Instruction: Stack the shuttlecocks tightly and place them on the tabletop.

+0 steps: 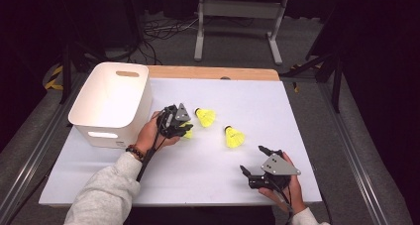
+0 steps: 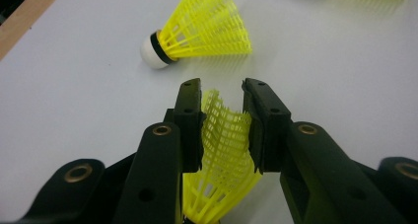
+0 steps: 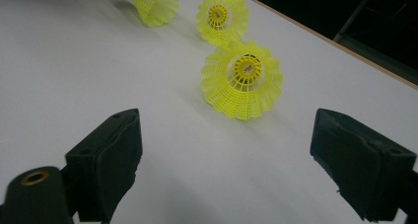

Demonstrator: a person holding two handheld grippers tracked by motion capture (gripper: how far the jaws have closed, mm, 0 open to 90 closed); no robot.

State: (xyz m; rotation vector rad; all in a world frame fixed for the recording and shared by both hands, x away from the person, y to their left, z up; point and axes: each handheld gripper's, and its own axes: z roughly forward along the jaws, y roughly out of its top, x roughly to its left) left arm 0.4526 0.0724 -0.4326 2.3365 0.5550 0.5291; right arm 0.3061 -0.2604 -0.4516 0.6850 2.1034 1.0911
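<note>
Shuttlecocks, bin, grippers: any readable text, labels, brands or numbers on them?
None readable.
Held shuttlecock: plain yellow mesh, no print.
Two loose shuttlecocks: no print visible.
White bin: blank walls.
Left gripper and right gripper: no markings.

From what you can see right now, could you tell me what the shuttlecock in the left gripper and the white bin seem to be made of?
Held shuttlecock: likely flexible yellow plastic; its moulded mesh skirt buckles between the left gripper's fingers.
White bin: probably matte moulded plastic, judging by smooth walls, rounded corners and cut-out handles.
</note>
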